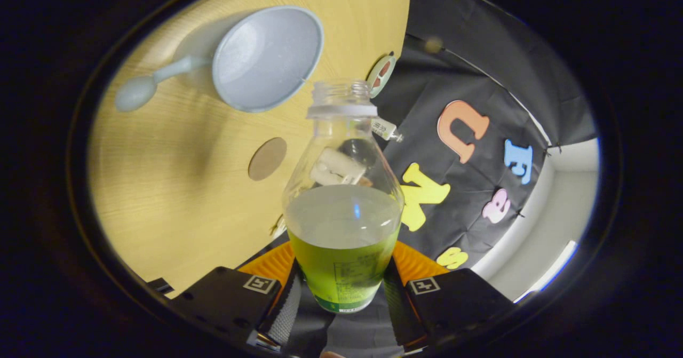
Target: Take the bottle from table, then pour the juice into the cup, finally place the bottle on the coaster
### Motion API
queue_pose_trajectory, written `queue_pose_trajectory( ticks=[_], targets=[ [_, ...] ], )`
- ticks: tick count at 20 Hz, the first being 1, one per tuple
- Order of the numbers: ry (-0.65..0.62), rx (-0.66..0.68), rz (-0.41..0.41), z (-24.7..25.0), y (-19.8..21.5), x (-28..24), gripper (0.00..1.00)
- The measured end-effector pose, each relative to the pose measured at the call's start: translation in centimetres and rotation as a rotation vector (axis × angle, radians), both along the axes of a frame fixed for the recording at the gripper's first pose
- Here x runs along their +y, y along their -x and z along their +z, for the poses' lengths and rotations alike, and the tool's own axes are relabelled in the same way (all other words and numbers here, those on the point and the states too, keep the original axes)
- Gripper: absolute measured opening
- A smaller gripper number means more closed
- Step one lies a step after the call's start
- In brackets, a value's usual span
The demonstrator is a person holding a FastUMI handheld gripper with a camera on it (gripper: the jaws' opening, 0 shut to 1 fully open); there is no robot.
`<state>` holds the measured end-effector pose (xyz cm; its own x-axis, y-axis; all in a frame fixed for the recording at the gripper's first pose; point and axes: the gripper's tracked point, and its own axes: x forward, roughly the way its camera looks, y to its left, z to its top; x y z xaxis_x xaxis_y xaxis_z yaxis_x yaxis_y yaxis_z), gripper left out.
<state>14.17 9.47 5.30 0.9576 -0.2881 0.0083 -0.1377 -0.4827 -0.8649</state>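
My gripper (341, 283) is shut on a clear, uncapped bottle (342, 208) with green juice in its lower part. Both fingers press on the bottle's base, and its open neck points away from me. The view is rolled, so the wooden table (176, 187) stands to one side. Beyond the bottle's neck sits a pale blue-grey cup (267, 59) with a long handle, apart from the bottle's mouth. A round brown coaster (267, 158) lies flat on the table beside the bottle's shoulder, between the cup and my fingers.
A small round item (382, 74) with a red and white pattern sits at the table's edge past the bottle's mouth. The black booth wall (480, 80) hangs behind the table, with a pale wall and floor (555, 208) beyond it.
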Motion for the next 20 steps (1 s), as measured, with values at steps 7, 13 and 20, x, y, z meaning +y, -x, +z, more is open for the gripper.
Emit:
queue_pose_trajectory(
  ticks=[7, 13, 20],
  targets=[
    [-0.343, 0.02, 0.0, -1.3, 0.3, -2.8, 0.76],
    [-0.838, 0.107, 0.01, -4.2, 0.1, -3.7, 0.76],
    [-1.329, 0.137, 0.049, -5.0, 2.2, -3.8, 0.76]
  ],
)
